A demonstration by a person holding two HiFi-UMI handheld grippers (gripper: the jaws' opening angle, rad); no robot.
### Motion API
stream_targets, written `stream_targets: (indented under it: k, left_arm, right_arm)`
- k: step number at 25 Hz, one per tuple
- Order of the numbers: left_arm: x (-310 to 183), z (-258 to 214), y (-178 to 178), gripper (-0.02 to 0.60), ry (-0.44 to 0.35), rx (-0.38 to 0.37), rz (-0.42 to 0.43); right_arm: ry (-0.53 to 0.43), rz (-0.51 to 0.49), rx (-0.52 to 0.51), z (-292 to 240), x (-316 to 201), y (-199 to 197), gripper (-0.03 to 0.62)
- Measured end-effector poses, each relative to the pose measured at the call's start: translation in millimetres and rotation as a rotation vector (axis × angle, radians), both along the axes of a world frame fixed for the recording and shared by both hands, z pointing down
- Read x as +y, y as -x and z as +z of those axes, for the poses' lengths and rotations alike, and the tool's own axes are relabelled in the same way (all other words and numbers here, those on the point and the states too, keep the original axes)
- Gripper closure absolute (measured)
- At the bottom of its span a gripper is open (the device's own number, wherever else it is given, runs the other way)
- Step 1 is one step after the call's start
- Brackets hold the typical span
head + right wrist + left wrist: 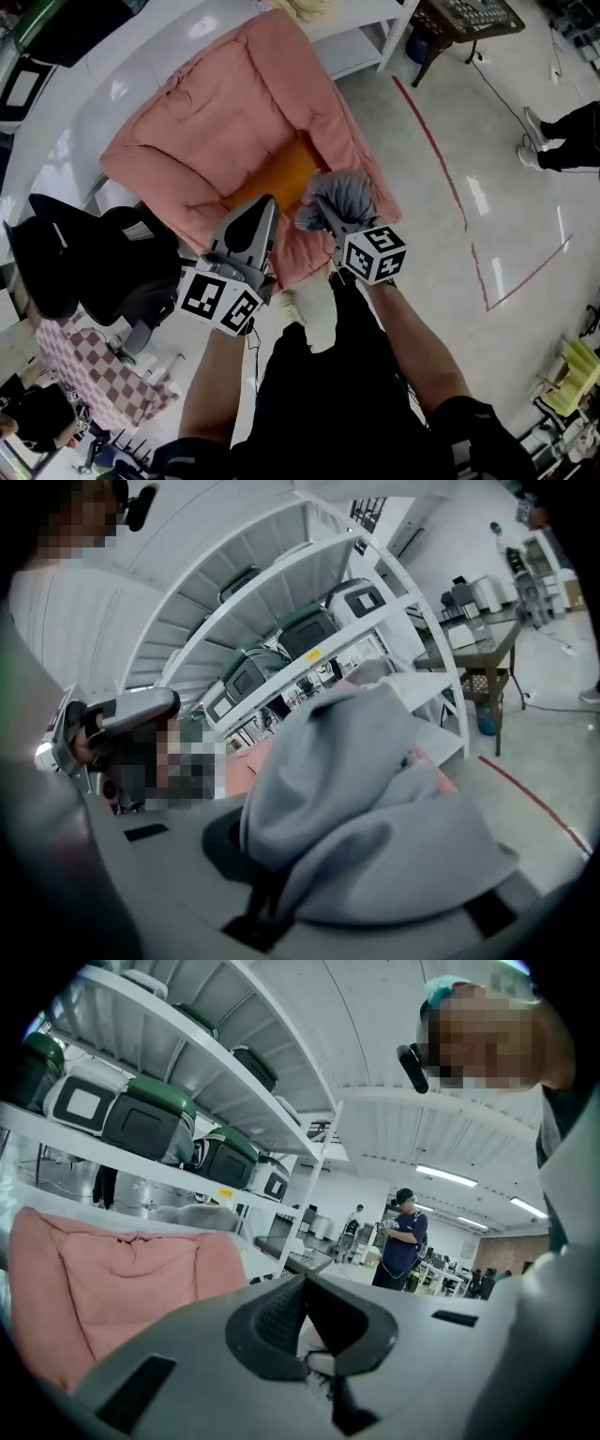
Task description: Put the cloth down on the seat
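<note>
Where the wearer's two forearms (410,342) reach forward at the bottom of the head view, entries run outward as follows.

Left gripper (265,202): jaws together, nothing between them, tip poised over the seat's front edge.

Right gripper (330,214): just beside the left one, clamped on a grey cloth (341,193), which bunches up around the jaw tips. In the right gripper view the cloth (375,808) drapes over both jaws and covers them almost wholly.

Cloth position: off the floor, over the front of the seat (216,131), next to an orange panel (281,173) set in the pink padding. Whether it touches the cushion cannot be told.

Seat: pink, quilted, backrest toward white shelving (361,42).

Left of seat: black office chair (89,253), close against the pink padding. Checked fabric (89,375) lies nearer the wearer, cut by the frame edge.

Right of seat: pale floor with red tape lines (432,159).

Farther: dark table (464,19), cut off at the top; a bystander's legs (572,136) at the right edge.

Left gripper view, beyond the jaws: shelving carries green-lidded cases (150,1119); a person in a dark top (403,1241) stands far behind, small and indistinct.
</note>
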State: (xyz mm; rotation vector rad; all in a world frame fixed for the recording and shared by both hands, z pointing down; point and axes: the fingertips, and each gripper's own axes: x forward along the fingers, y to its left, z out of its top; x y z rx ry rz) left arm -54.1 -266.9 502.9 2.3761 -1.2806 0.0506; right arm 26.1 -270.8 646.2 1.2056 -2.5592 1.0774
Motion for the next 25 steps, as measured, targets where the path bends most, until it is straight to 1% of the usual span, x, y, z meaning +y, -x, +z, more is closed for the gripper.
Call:
stream_targets:
  k: [5,7,10,12,16,20,22,25]
  left_arm:
    - [-20.7,43.7,-6.8,0.577,0.064,-0.024,-0.014]
    - [-27.7,58.8,-9.3,0.577,0.086,-0.025,-0.019]
    - [-38.8,78.2,-17.0,0.577,0.109,-0.026,-0.012]
    - [-47.8,90.0,-22.6,0.577,0.12,-0.026,-0.005]
    - [-61.0,113.3,-35.4,0.577,0.145,-0.035,0.016]
    - [-68.0,129.1,-48.5,0.577,0.17,-0.04,0.029]
    - [-67.9,132.6,-53.8,0.577,0.178,-0.04,0.036]
    - [-65.9,137.0,-60.5,0.577,0.189,-0.039,0.045]
  right_arm:
    - [0.062,-0.04,-0.063,63.3,-19.8,3.2,0.553]
    - [0.093,-0.05,-0.058,91.9,-26.4,2.1,0.553]
    - [0.141,-0.069,-0.022,132.7,-34.7,-3.5,0.553]
    - [0.157,-0.093,0.022,155.9,-40.5,-8.3,0.553]
    - [0.159,-0.129,0.157,194.5,-51.4,-28.1,0.545]
    - [0.186,-0.167,0.287,217.5,-60.7,-55.7,0.493]
    - [0.228,-0.205,0.343,227.6,-59.8,-65.9,0.44]
    - [0.309,-0.249,0.383,240.4,-52.6,-81.3,0.4]
